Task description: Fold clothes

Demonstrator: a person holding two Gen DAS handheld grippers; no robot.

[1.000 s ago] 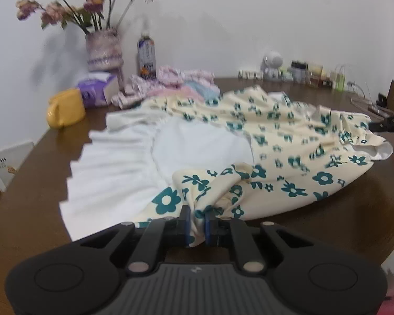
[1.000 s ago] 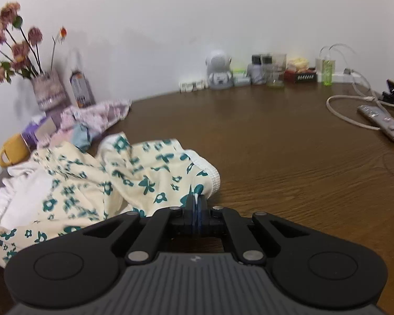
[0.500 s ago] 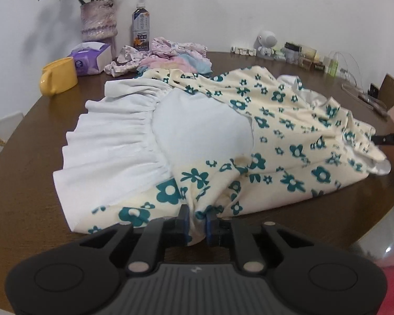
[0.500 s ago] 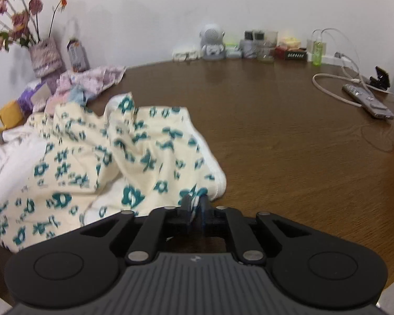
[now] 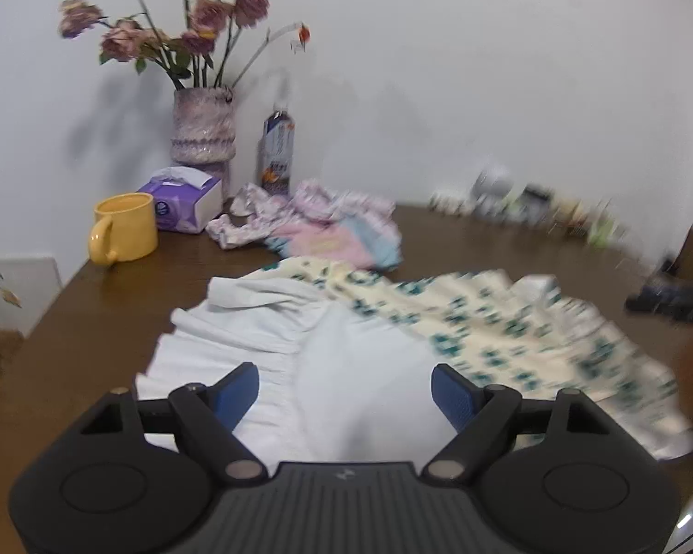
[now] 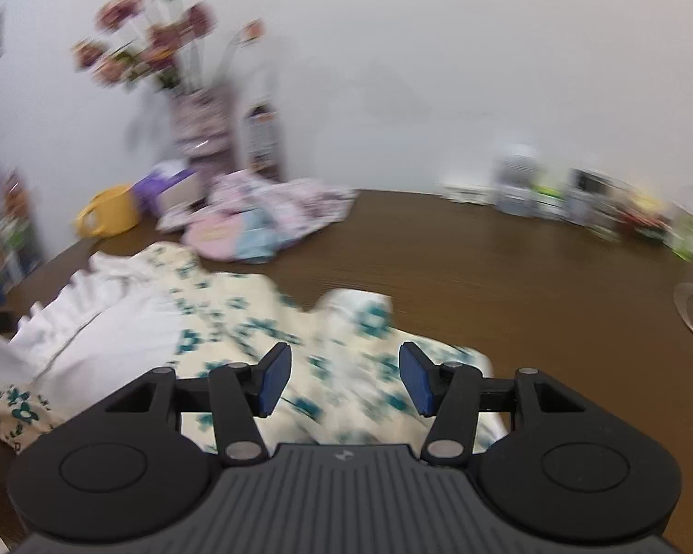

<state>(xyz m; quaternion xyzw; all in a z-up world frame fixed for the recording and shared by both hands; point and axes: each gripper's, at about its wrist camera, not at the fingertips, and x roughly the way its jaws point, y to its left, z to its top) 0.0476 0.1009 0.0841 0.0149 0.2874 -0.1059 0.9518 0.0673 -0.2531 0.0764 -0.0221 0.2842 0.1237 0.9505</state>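
Note:
A cream dress with teal flowers (image 5: 508, 323) (image 6: 337, 351) lies spread on the brown table, its white ruffled lining (image 5: 272, 360) (image 6: 101, 332) turned up on the left half. My left gripper (image 5: 345, 392) hangs open above the white lining, nothing between its blue pads. Over the flowered right part, my right gripper (image 6: 343, 377) is open too and holds nothing. Both views are blurred by motion. The right gripper's dark body shows at the right edge of the left wrist view.
Behind the dress lies a pile of pink and pale-blue clothes (image 5: 332, 231) (image 6: 258, 221). A yellow mug (image 5: 122, 233), purple tissue box (image 5: 187, 201), flower vase (image 5: 203, 134) and bottle (image 5: 277, 152) stand at the back left. Small bottles (image 6: 577, 203) line the far right wall.
Both grippers have let go of the dress edge and opened. They have lifted and tilted up toward the wall; the dress now lies loose on the table.

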